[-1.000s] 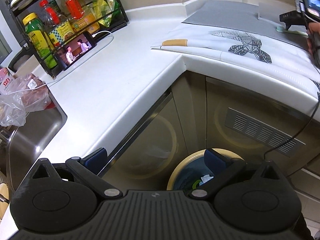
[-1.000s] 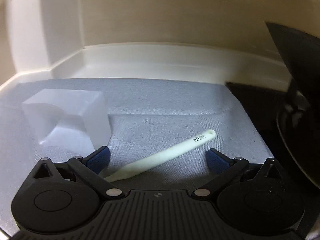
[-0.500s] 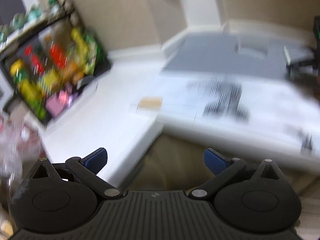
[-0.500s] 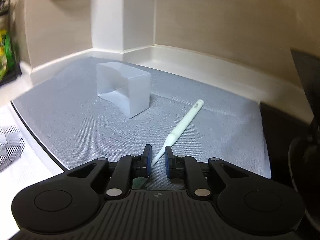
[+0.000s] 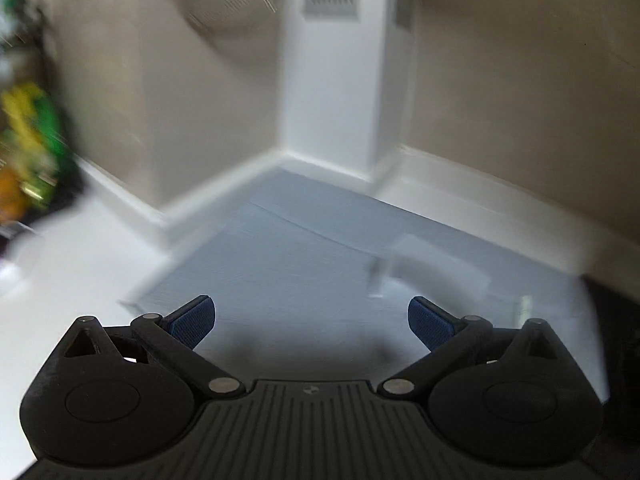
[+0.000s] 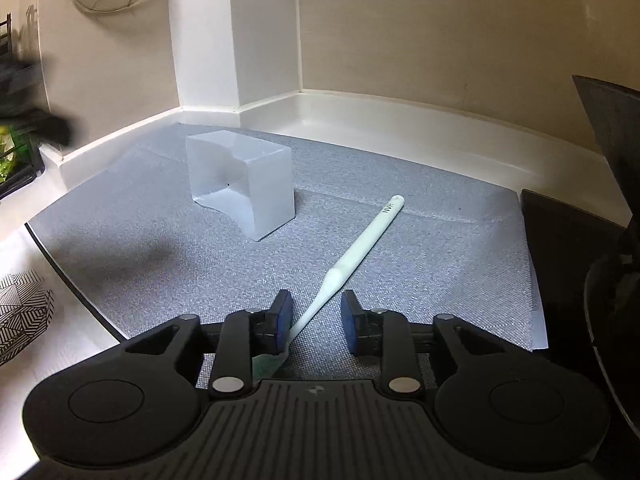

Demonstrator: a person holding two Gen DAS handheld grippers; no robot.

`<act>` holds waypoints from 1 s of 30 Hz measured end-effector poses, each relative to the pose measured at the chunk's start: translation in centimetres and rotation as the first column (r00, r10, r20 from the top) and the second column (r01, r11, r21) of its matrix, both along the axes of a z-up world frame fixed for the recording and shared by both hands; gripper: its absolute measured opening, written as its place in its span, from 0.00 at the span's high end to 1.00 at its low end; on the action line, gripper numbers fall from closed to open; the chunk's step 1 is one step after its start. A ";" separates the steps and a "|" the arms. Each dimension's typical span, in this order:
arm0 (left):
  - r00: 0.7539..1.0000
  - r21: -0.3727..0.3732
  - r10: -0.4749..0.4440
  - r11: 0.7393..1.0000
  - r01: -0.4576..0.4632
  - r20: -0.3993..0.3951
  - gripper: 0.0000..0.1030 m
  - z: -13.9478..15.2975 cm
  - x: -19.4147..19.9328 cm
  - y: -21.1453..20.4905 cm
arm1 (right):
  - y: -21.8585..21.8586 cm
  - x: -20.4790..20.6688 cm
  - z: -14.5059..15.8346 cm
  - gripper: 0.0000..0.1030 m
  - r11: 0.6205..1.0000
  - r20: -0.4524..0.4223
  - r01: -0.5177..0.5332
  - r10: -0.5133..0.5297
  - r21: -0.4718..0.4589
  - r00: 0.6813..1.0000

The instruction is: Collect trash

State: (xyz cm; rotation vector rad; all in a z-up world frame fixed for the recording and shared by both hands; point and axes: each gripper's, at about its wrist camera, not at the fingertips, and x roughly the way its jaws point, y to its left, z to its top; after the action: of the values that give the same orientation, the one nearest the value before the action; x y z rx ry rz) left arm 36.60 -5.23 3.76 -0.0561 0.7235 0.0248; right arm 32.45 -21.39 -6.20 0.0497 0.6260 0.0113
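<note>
White plastic, slim and tapered, makes up the pen-like stick (image 6: 362, 240) lying on the grey woven mat (image 6: 160, 248) towards the mat's near right part; its thin pointed end reaches in between the jaws of the right tool (image 6: 316, 318), close against the left pad, while its blunt printed end points towards the back wall; the jaws are opening at this moment and the right pad stands clear of the stick, so nothing is firmly held. It looks light and stiff, smooth enough to slip or roll, and the fine tip gives little to pinch; the thicker shaft just past the taper is likely the surer place to take hold. Beside it, nearer the mat's back left corner, stands a translucent white plastic box sleeve (image 6: 244, 184), open-ended and thin-walled; it probably crushes easily and is best pinched on one wall. Left tool (image 5: 311, 318) hovers wide open and empty over the mat's near edge, in a blurred view. Count: one stick, one box sleeve, one mat, two tools; the white surface (image 6: 24, 248) carries the mat.
</note>
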 end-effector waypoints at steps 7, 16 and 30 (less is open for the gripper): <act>0.994 -0.162 0.028 0.986 -0.045 -0.105 0.00 -2.3 7.3 -3.5 | 0.2 0.2 -0.1 0.58 1.000 -0.002 -0.019 0.019 0.001 1.000; 0.988 -0.039 0.030 0.999 -0.036 -0.153 0.00 -3.9 12.1 -6.9 | 0.1 -0.3 0.0 0.54 1.000 -0.001 -0.027 0.027 0.002 1.000; 0.973 0.000 0.068 0.998 -0.069 -0.219 0.00 -5.0 4.1 7.4 | -0.4 -0.5 0.1 0.54 1.000 0.002 -0.021 0.021 0.015 1.000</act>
State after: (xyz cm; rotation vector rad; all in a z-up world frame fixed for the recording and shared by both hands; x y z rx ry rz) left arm 40.71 2.12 -1.23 -0.0869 0.9417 0.0954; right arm 31.91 -21.84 -6.15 0.0573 0.6251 0.0362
